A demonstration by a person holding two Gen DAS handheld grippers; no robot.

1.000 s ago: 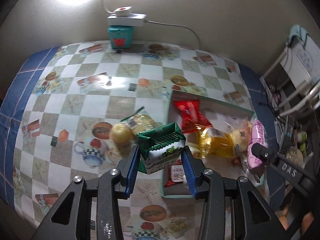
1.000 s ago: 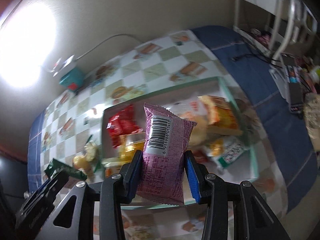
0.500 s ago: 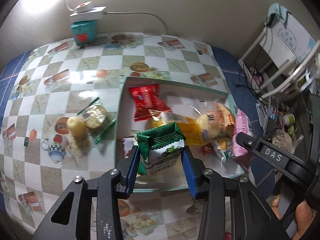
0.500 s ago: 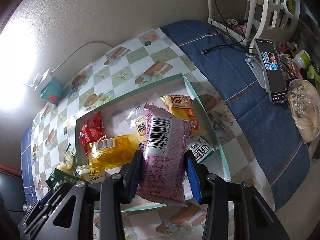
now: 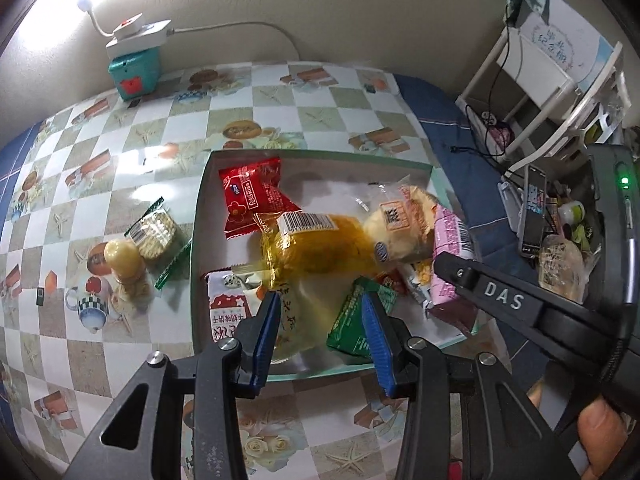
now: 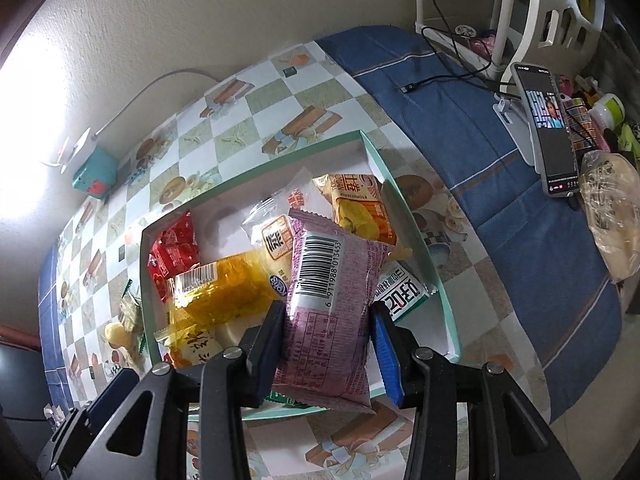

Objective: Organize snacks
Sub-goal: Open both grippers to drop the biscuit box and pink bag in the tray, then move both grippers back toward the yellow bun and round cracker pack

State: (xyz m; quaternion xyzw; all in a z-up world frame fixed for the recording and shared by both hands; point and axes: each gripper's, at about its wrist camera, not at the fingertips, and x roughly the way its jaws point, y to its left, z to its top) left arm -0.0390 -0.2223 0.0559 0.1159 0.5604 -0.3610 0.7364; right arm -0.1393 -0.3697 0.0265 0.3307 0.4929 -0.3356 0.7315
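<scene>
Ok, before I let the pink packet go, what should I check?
1. Pink packet clamped in right gripper: ok.
2. It hangs over the tray: ok.
3. Green packet lies in the tray: ok.
4. Left gripper jaws empty: ok.
5. All snacks in: not ok, cracker packet and yellow sweet lie outside.

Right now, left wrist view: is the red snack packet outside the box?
No. The red snack packet lies inside the box, in its far left corner.
</scene>
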